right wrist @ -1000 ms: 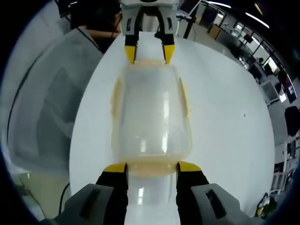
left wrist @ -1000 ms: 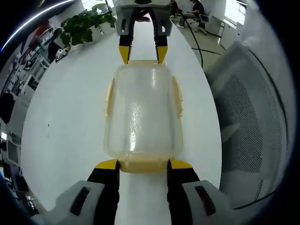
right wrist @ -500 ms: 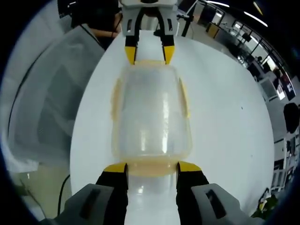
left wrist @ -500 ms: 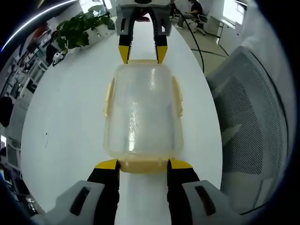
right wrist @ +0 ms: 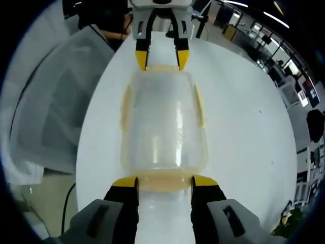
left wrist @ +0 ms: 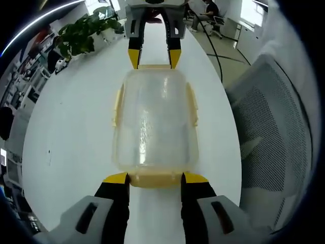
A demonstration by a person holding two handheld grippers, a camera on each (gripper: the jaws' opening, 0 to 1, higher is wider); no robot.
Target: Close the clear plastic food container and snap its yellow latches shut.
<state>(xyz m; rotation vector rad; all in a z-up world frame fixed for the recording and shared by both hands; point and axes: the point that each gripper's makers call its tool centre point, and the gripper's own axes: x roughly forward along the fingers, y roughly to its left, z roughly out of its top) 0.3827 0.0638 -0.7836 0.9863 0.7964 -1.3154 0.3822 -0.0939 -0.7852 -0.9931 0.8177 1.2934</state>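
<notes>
1. Where the left gripper view begins, the left gripper (left wrist: 155, 178) has its two yellow-tipped jaws spread apart, one at each corner of the near end latch (left wrist: 155, 180) of the container (left wrist: 154, 122); whether the tips press on it cannot be told.
2. One clear container with its lid on lies on the white table (left wrist: 76, 127), its long axis running straight from one gripper to the other.
3. Four yellow latches are countable: one at each short end and one on each long side, the side ones (left wrist: 192, 104) lying flat against the walls.
4. At the far end, the right gripper (left wrist: 154, 57) stands open in the same way at the opposite end latch.
5. Seen from the right gripper view, the arrangement mirrors: right gripper (right wrist: 164, 181) near, container (right wrist: 162, 122) between, left gripper (right wrist: 162, 58) far.
6. One mesh chair (left wrist: 269, 127) stands beside the table; one potted plant (left wrist: 81, 33) stands beyond.
</notes>
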